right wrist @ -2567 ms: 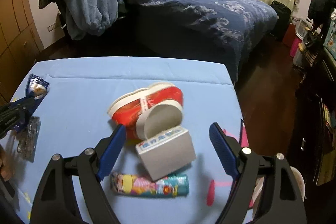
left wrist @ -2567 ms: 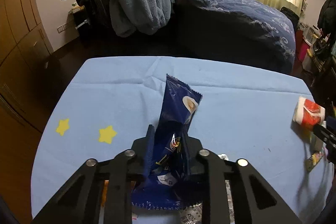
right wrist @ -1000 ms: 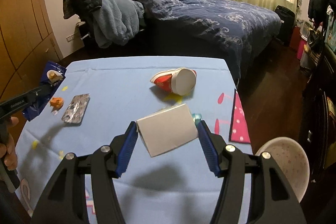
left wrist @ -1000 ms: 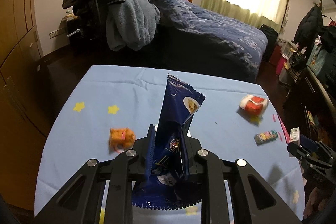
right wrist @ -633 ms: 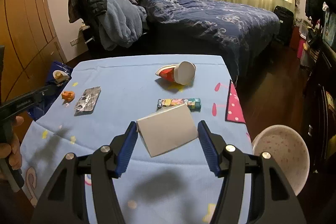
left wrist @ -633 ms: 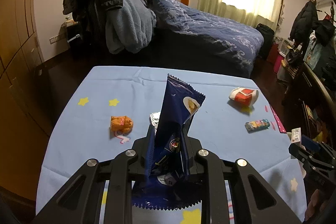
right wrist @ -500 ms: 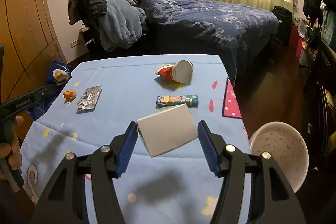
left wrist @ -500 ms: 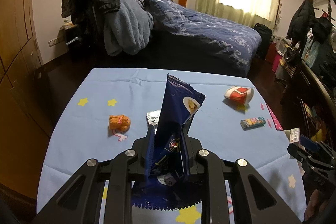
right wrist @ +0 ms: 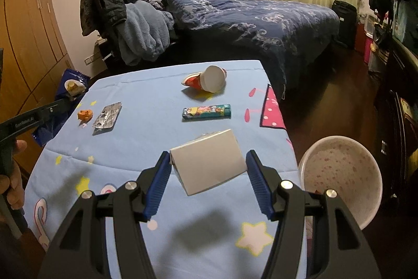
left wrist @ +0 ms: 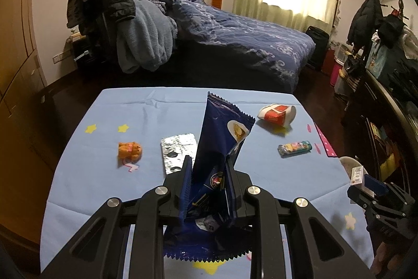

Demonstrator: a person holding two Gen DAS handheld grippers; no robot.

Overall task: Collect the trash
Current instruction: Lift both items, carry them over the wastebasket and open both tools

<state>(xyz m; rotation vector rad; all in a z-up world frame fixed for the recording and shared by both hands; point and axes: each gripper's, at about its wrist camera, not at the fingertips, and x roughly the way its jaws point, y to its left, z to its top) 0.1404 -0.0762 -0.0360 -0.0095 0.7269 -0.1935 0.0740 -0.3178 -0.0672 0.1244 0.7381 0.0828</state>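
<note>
Blue wrapper (left wrist: 222,148) upright, clamped; grey box (right wrist: 209,161) clamped, tilted

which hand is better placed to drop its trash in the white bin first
Right, probably. The right gripper holds the grey box beside the white bin; the left gripper, holding the blue wrapper, sits across the table.

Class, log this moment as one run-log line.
left tongs: shut on blue wrapper | right tongs: shut on grey box | bin: right of table
</note>
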